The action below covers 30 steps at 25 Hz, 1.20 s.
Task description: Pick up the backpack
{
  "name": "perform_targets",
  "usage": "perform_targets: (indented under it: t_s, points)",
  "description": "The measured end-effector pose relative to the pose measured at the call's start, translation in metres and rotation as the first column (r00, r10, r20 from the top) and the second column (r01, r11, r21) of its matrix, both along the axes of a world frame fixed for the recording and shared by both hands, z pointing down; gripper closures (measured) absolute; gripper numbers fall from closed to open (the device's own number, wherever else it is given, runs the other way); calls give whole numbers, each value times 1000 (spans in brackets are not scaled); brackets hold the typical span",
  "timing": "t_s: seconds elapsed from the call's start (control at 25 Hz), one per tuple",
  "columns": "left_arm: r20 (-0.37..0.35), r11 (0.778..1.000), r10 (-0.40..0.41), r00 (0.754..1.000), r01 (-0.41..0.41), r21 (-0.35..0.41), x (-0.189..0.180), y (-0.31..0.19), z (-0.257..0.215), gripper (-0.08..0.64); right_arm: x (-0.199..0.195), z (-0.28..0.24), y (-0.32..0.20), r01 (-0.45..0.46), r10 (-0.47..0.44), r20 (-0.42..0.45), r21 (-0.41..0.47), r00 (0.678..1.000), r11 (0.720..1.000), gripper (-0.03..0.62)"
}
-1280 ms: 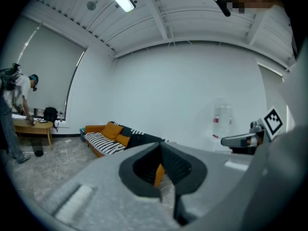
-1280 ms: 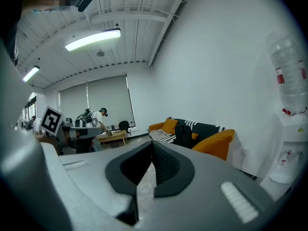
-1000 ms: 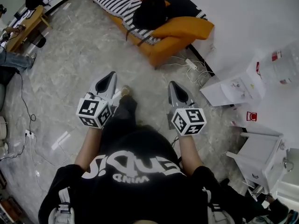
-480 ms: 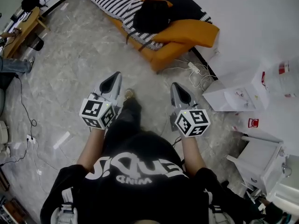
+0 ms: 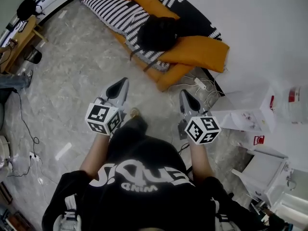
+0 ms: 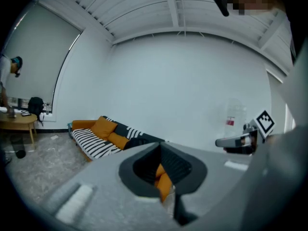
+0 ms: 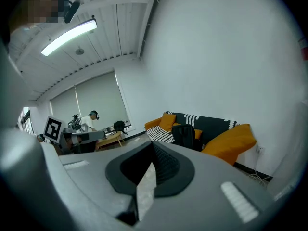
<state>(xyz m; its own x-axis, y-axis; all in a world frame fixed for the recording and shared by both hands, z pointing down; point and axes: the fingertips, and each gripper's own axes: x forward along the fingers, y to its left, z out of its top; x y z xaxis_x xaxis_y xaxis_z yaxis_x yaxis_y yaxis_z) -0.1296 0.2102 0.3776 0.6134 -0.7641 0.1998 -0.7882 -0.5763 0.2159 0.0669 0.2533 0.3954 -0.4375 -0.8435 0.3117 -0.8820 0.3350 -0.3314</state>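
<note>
Backpack (image 5: 156, 32) first: from the head view it's the black lump up on the sofa (image 5: 166, 73), resting on the striped cover (image 5: 113, 8) with an orange cushion (image 5: 199, 54) just beside it. Down below, both tools are held out side by side over the grey floor (image 5: 72, 76), noses aimed at the sofa. The left gripper (image 5: 122, 82) has its jaws pressed together, with nothing in them. The right gripper (image 5: 185, 94) is the same, clenched and empty. The backpack sits well ahead of both, roughly on the line that runs up between them, with open floor in the gap.

Over to the left gripper view: the left gripper (image 6: 160, 144) shows its two dark pads meeting in a closed seam, nothing caught there. The sofa (image 6: 96, 137) stretches away beyond the tips. The right gripper (image 6: 238, 141) pokes in at the right edge. I can't pick the backpack out cleanly here.

Now the right gripper view: the right gripper (image 7: 151, 146) is tight shut too. The backpack (image 7: 185, 136) stands dark on the sofa (image 7: 211, 124), far off, just above and right of the jaw tips, with the orange cushion (image 7: 231, 141) next to it. The left gripper (image 7: 79, 138) shows at the left.
</note>
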Motion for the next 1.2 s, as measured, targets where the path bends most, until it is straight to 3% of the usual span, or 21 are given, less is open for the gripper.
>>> perform_targets:
  t_s: [0.4,0.76,1.2]
  points:
    - [2,998,63,998,-63,-5,-18,-109,-6,558,-17,-16,-105,-58,58,-19,6,998,998,592]
    - [-10,996,86,996,-86,-39,-5,-169,7,558,-6,-6,-159,-85,85,-6,-30,996,996,592]
    - [28,996,77,997,-76,-46,18,-266,15,558,13,14,-264,-61,63,32,-36,998,997,592]
